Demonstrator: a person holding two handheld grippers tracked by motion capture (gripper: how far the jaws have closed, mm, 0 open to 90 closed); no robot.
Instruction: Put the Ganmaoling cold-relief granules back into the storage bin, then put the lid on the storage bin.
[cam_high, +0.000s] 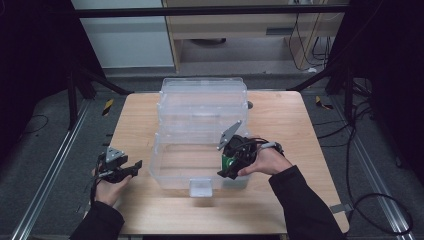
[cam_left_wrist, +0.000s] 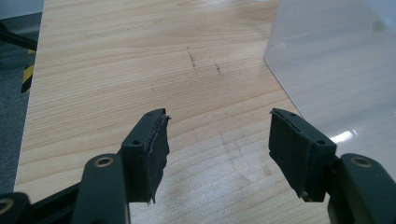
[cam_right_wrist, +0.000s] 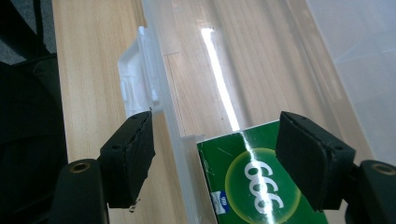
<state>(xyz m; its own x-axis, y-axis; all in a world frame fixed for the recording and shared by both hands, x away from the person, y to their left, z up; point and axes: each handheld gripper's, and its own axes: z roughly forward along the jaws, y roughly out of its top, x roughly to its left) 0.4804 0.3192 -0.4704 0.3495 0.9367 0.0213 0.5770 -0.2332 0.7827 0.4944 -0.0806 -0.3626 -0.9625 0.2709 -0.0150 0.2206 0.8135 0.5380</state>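
Right gripper (cam_high: 231, 162) is over the near-right corner of the clear bin (cam_high: 200, 150), which sits mid-table. In the right gripper view the jaws stand wide with the green box (cam_right_wrist: 252, 179) between them, but the left pad (cam_right_wrist: 133, 156) is outside the bin wall (cam_right_wrist: 173, 135) and the right pad sits at the box's far edge; no pad visibly presses, so I read it as open, not gripping. The box lies flat inside the bin at that corner, tight to the wall.

Left gripper (cam_left_wrist: 217, 140) is open and empty, over bare table (cam_left_wrist: 116, 70) near the left edge, just left of the bin.

To do this well:
- Don't close straddling the wall; shift both pads inside the bin first.
- Centre on the box before squeezing.
- White latch (cam_right_wrist: 137, 77) is close, so keep clear of it.
- Left could steady the bin if it slides.
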